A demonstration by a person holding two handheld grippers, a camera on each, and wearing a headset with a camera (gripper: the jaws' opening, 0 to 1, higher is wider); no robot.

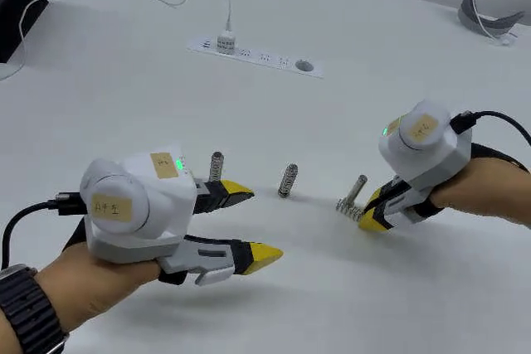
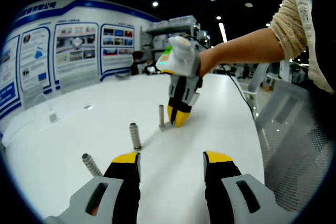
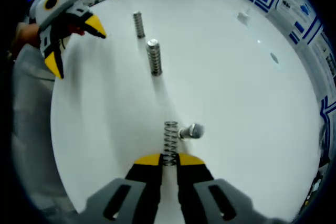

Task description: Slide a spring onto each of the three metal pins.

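Note:
Three metal pins stand in a row on the white table [image 1: 274, 304]. The left pin [image 1: 216, 166] and the middle pin [image 1: 288, 180] each wear a spring. The right pin [image 1: 358, 190] is bare. My right gripper [image 1: 369, 220] is shut on one end of a spring [image 3: 169, 142], whose free end lies low beside the bare pin [image 3: 191, 131]. My left gripper [image 1: 253, 223] hovers open and empty in front of the left pin [image 2: 91, 163]. Along its jaws I see the middle pin [image 2: 135, 135], the bare pin [image 2: 161, 116] and the right gripper [image 2: 181, 115].
A white power strip [image 1: 253, 54] with a plug [image 1: 225, 41] and a white cable lies at the back. A grey curved object [image 1: 489, 18] sits far right, a dark object [image 1: 12, 6] far left.

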